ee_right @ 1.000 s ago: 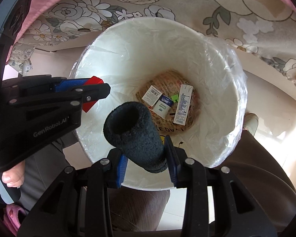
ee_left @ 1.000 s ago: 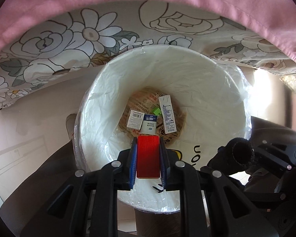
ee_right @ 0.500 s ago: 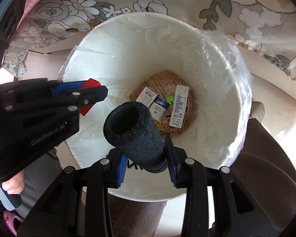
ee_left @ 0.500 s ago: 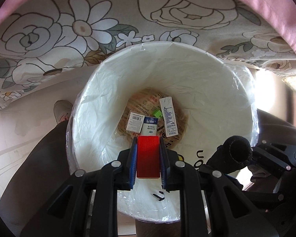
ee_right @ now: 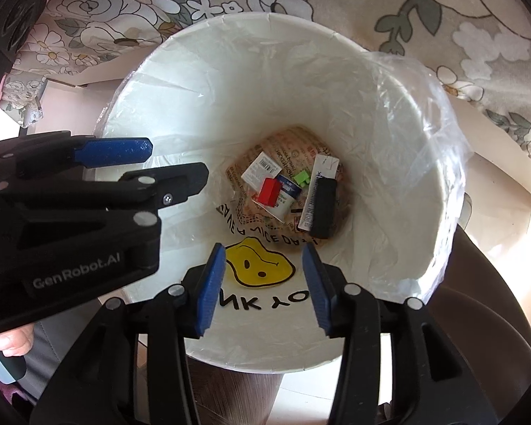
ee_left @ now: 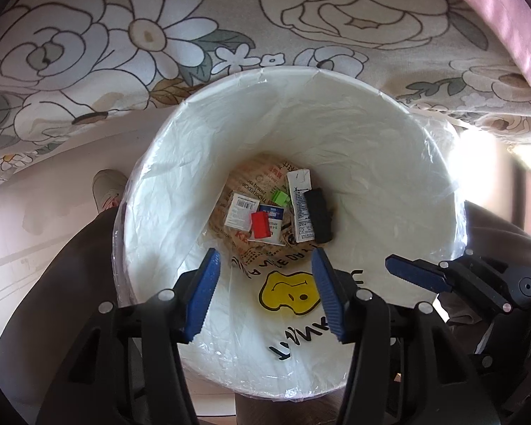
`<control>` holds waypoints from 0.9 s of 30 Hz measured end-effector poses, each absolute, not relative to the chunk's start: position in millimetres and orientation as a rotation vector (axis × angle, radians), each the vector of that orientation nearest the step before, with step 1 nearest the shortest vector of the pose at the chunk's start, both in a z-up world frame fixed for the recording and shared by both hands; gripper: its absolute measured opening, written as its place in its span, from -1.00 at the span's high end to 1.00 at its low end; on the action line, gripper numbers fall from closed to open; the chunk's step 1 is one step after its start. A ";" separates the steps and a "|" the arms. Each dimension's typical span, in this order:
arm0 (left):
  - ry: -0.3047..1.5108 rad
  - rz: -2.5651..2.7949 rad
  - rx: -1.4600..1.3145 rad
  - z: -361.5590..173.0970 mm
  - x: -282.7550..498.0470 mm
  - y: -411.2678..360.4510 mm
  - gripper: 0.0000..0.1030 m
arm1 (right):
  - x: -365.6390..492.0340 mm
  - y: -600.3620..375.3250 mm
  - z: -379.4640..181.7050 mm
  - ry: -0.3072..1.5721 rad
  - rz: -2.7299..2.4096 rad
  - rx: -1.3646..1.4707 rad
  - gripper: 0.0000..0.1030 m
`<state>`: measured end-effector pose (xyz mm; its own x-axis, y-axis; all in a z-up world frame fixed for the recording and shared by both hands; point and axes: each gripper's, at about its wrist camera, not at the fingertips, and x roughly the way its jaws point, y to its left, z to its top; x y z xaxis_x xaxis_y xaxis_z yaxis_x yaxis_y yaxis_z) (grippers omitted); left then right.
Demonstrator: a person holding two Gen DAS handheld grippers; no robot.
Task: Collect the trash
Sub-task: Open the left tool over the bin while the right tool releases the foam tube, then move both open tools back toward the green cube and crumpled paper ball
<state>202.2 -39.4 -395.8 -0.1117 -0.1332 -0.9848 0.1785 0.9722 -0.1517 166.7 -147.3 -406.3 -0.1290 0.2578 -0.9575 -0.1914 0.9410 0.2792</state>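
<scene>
A white bin (ee_left: 424,148) (ee_right: 414,99) lined with a clear bag stands below both grippers. At its bottom lie a red block (ee_left: 260,225) (ee_right: 269,192), a black foam tube (ee_left: 320,215) (ee_right: 324,212), a green piece (ee_left: 279,198) (ee_right: 301,178), white labels and cartons. My left gripper (ee_left: 265,295) is open and empty over the near side of the bin; it also shows in the right wrist view (ee_right: 159,163). My right gripper (ee_right: 263,285) is open and empty over the bin; it shows in the left wrist view at the right (ee_left: 417,276).
A floral cloth (ee_left: 159,35) (ee_right: 460,17) hangs behind the bin, with pink fabric (ee_left: 495,3) at the upper right. The person's dark trouser legs (ee_left: 63,265) and a shoe (ee_left: 106,191) are beside the bin on a pale floor.
Both grippers opened. The red block left the left gripper and the black foam tube left the right gripper; both now lie at the bottom of the bin.
</scene>
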 end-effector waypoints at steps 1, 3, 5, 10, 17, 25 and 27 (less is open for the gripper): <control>1.663 -0.265 0.040 -396.5 201.7 -40.4 -0.09 | 166.7 -148.1 -406.3 1.658 0.387 0.058 0.10; 1.660 -0.264 0.051 -395.9 201.1 -41.8 -0.09 | 166.1 -149.6 -406.3 1.659 0.386 0.063 0.10; 1.657 -0.264 0.056 -394.3 200.0 -43.2 -0.09 | 166.0 -149.4 -406.3 1.659 0.385 0.068 0.10; 1.643 -0.256 0.081 -385.9 198.7 -43.3 -0.09 | 165.7 -153.9 -396.4 1.648 0.382 0.070 0.10; 1.614 -0.228 0.095 -363.4 195.0 -39.6 -0.09 | 158.3 -157.9 -373.1 1.627 0.360 0.052 0.10; 1.495 -0.244 0.083 -294.4 187.5 -36.5 -0.09 | 150.6 -166.1 -313.7 1.524 0.324 0.050 0.01; 1.454 -0.237 0.094 -273.5 183.9 -37.6 -0.10 | 147.6 -169.2 -292.8 1.487 0.330 0.048 0.01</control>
